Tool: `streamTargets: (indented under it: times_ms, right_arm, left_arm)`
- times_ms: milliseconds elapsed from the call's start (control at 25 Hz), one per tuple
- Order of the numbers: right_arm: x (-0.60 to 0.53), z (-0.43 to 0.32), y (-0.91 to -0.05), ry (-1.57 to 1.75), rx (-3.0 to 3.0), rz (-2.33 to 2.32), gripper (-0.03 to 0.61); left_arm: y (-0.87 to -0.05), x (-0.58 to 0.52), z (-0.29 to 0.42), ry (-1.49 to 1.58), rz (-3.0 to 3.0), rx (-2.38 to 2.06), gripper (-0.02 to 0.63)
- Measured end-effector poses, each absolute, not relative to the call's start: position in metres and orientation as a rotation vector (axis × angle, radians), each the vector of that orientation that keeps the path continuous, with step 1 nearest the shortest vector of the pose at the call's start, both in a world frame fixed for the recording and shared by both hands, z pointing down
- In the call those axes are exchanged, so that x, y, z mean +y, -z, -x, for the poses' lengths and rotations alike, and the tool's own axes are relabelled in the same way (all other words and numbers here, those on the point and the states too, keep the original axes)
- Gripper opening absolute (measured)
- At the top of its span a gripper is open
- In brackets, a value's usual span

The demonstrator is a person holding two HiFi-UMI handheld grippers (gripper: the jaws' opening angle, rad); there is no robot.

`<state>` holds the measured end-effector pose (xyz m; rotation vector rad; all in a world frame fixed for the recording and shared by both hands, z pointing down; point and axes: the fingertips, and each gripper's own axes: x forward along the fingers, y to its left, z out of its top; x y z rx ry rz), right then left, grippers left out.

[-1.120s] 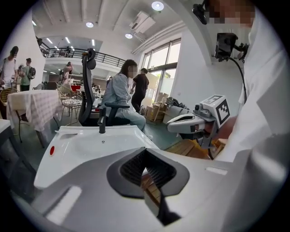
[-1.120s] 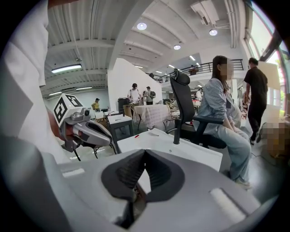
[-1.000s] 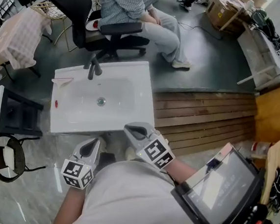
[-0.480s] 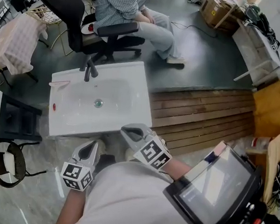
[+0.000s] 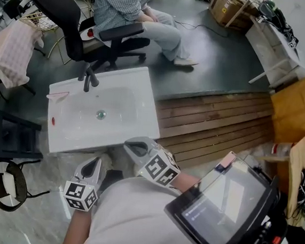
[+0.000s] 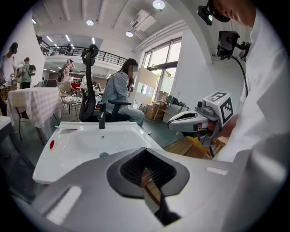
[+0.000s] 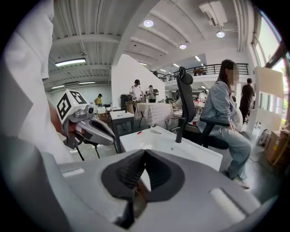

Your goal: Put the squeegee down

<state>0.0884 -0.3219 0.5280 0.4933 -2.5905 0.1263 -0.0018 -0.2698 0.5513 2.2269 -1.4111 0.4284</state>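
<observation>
The squeegee (image 5: 58,94), pale with a pink edge, lies flat on the back left corner of the white sink (image 5: 141,124). No gripper touches it. My left gripper (image 5: 92,163) hovers just in front of the sink's near edge, jaws shut with nothing between them. My right gripper (image 5: 131,144) sits beside it to the right, close to the same edge, also shut and empty. In the left gripper view the left gripper (image 6: 147,174) points at the sink (image 6: 54,158), with the right gripper (image 6: 190,120) alongside. In the right gripper view the right gripper (image 7: 139,179) faces the sink (image 7: 190,156).
A dark faucet (image 5: 87,78) stands at the sink's back edge, and a small red item (image 5: 53,120) lies on its left rim. A seated person on a black office chair (image 5: 71,20) is beyond the sink. Wooden planks (image 5: 211,122) lie to the right, a dark stand (image 5: 12,132) to the left.
The head view has swung, so the sink and chair sit a little further left in the picture. Both grippers stay shut in front of the sink's near edge.
</observation>
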Motion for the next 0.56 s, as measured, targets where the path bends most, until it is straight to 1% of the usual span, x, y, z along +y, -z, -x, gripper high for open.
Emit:
streamTargets:
  times_ms: [560]
  right_arm:
    - [-0.332,-0.080,-0.536,-0.143,-2.593,-0.488,0.002]
  left_arm:
    - [-0.562,-0.277,0.010,-0.453,-2.212,-1.405,0.006]
